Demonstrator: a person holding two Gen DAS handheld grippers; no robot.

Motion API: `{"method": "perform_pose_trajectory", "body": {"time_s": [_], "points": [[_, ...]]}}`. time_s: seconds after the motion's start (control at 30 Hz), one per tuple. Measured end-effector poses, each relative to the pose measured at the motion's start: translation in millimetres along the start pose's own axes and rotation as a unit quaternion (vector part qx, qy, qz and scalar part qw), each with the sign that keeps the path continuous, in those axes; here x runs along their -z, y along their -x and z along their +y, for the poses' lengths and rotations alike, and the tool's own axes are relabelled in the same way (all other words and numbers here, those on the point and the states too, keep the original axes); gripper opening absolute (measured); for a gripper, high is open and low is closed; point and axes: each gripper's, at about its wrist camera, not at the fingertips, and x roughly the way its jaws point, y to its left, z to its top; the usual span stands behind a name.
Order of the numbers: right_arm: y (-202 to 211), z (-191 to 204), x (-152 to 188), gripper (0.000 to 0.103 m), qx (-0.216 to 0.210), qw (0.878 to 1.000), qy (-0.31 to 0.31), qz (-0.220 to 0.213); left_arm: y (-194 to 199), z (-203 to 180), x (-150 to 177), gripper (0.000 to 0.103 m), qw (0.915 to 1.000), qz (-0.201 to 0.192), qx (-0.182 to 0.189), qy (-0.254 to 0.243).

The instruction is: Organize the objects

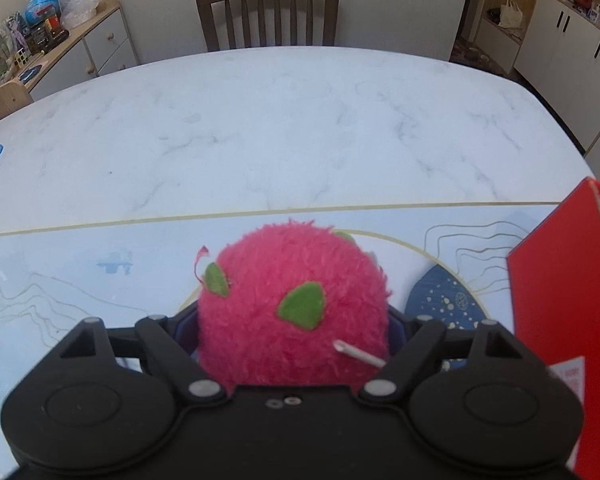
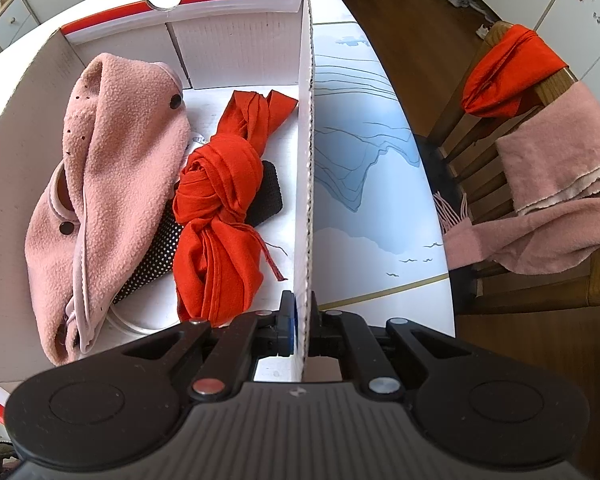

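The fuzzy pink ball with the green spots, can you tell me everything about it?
The fuzzy pink ball is a round plush toy with shaggy, bright pink fur. Green felt leaf shapes are stuck on it, and a thin pink thread curls off its upper left. A small white plastic tag pin pokes out low on its right. It sits on the pale printed mat, between the wide fingers of the left gripper, beside the red box. Whether the pads press it cannot be seen.
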Motion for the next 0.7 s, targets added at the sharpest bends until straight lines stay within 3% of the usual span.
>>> {"method": "perform_pose_trajectory", "body": {"time_s": [0.33, 0.7], "points": [[-4.6, -2.5, 1.2, 0.003, -0.008, 1.0, -0.004, 0.008, 77.3, 3.5, 4.2, 0.083, 0.9984, -0.029, 0.045, -0.014], [-3.7, -6.0, 2.3, 0.003, -0.022, 1.0, 0.001, 0.002, 145.2, -35.7, 14.5, 0.083, 0.9934, -0.046, 0.077, -0.072]]}}
